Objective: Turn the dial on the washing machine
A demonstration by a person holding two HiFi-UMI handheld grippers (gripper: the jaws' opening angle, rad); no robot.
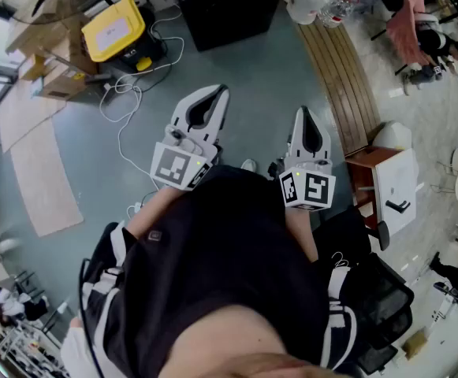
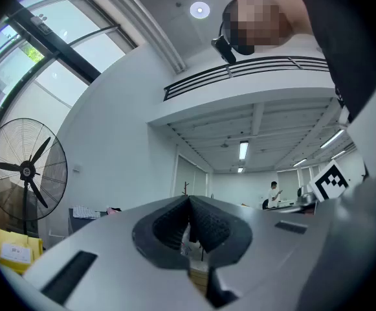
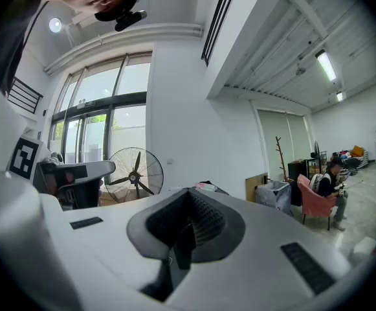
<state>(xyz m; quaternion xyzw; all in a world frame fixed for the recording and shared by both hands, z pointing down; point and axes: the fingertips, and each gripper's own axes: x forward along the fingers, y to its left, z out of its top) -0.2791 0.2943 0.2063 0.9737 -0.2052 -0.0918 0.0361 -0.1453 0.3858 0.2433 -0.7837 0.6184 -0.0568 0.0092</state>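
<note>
No washing machine or dial shows in any view. In the head view both grippers are held close to the person's dark-clothed body, above a grey floor. My left gripper [image 1: 221, 91] is shut, its jaws meeting at the tips with nothing between them. My right gripper [image 1: 302, 112] is shut and empty too. The left gripper view has the left gripper [image 2: 189, 201] aimed slightly upward into an open office hall. In the right gripper view the right gripper [image 3: 189, 193] points level across the room, its ribbed pads pressed together.
A yellow case [image 1: 115, 27], a black box [image 1: 227, 6] and white cables [image 1: 130, 93] lie on the floor ahead. A wooden bench [image 1: 340, 77] and a small white table [image 1: 398, 187] stand to the right. A standing fan [image 3: 134, 170] and a seated person [image 3: 327, 186] are farther off.
</note>
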